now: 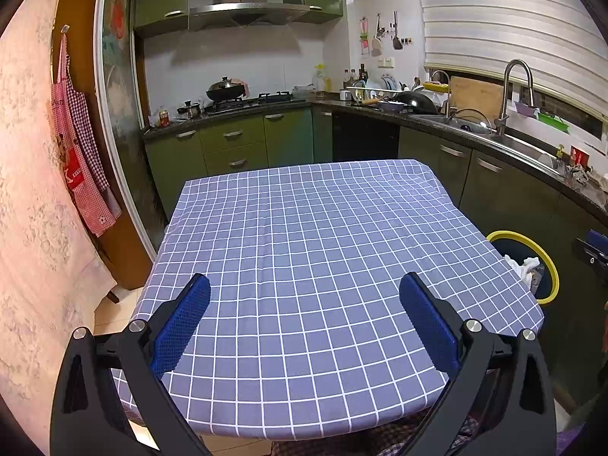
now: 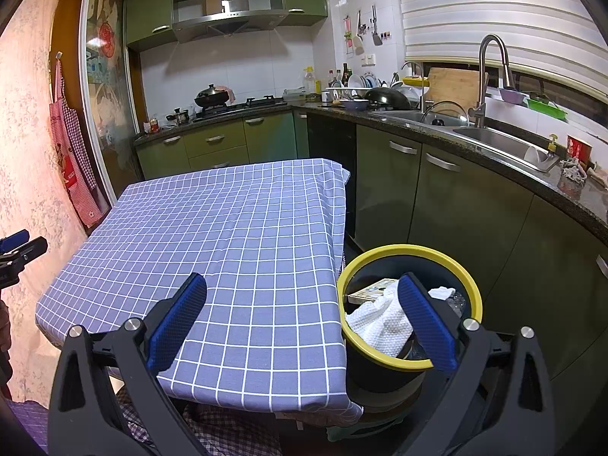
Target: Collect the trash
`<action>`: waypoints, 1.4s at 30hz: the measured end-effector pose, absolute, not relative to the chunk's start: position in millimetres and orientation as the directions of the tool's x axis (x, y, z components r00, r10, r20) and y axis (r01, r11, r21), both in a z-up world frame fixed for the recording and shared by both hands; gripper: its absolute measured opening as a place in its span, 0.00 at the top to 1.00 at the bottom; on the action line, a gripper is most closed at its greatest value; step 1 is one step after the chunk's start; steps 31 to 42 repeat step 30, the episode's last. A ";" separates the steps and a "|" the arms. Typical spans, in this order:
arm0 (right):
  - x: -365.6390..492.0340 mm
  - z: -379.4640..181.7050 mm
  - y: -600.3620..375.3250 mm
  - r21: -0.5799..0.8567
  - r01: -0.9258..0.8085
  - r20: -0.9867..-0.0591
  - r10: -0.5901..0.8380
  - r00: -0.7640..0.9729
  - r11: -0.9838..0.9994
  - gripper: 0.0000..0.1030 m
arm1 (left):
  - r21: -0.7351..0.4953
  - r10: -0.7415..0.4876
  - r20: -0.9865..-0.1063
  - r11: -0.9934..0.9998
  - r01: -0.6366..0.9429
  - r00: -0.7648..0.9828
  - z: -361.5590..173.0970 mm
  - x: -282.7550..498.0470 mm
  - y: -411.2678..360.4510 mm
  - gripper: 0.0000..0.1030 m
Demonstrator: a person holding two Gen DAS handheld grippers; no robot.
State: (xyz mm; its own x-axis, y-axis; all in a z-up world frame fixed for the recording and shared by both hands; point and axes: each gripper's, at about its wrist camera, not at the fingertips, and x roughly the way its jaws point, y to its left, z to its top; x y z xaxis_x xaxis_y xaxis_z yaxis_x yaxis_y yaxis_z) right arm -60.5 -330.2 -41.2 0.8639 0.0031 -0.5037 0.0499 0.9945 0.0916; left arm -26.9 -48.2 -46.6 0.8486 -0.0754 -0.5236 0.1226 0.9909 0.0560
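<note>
Checking state: table (image 1: 304,266) under the blue checked cloth shows no loose trash in either wrist view. Everything collectable looks to be already in the yellow-rimmed bin (image 2: 467,277), which stands on the floor just beside the table's right edge. Inside it: a crumpled white paper towel (image 2: 383,323), a flat printed card or box (image 2: 370,290), and what may be clear plastic, hard to tell. Judging from that, the task looks at or near its end.

Risks from here:
- right gripper (image 2: 302,321) hangs straddling the table edge and the bin, its right finger (image 2: 425,323) in front of the bin mouth. A careless sweep could clip the yellow rim and tip the bin, spilling the contents.
- paper towel is piled up close to the rim on the near side; a bump could flick it onto the floor.
- the cloth overhangs the table edge next to the bin; a finger snagging it would drag the cloth.
- anything left on the floor or under the table is hidden, so missed trash cannot be ruled out.

Grippers:
- left gripper (image 1: 304,321): jaws spread wide, nothing between them, hovering above the near part of the table without touching the cloth.
- right gripper: jaws equally wide, empty, touching nothing that can be seen.
</note>
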 end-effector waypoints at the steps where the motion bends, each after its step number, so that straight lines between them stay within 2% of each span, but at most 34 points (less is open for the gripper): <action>1: -60.6 -41.9 -329.0 0.091 0.049 -0.504 0.004 0.864 0.995 0.07 | 0.054 -0.076 -0.522 0.991 0.122 0.850 -46.8 -27.2 -47.8 0.05; 18: -57.1 -50.6 -322.3 0.094 0.048 -0.515 0.007 0.857 0.994 0.07 | 0.038 -0.089 -0.511 0.991 0.126 0.855 -41.8 -21.1 -46.2 0.05; 24: -39.5 -50.6 -320.0 0.081 0.031 -0.527 0.017 0.850 0.996 0.07 | 0.052 -0.080 -0.545 0.990 0.129 0.835 -45.9 1.2 -44.5 0.05; 30: 9.9 -53.0 -305.7 0.064 -0.014 -0.565 0.048 0.824 0.998 0.07 | 0.046 -0.068 -0.594 0.992 0.118 0.801 -63.8 59.9 -28.4 0.05; 42: 9.9 -53.0 -305.7 0.064 -0.014 -0.565 0.048 0.824 0.998 0.07 | 0.046 -0.068 -0.594 0.992 0.118 0.801 -63.8 59.9 -28.4 0.05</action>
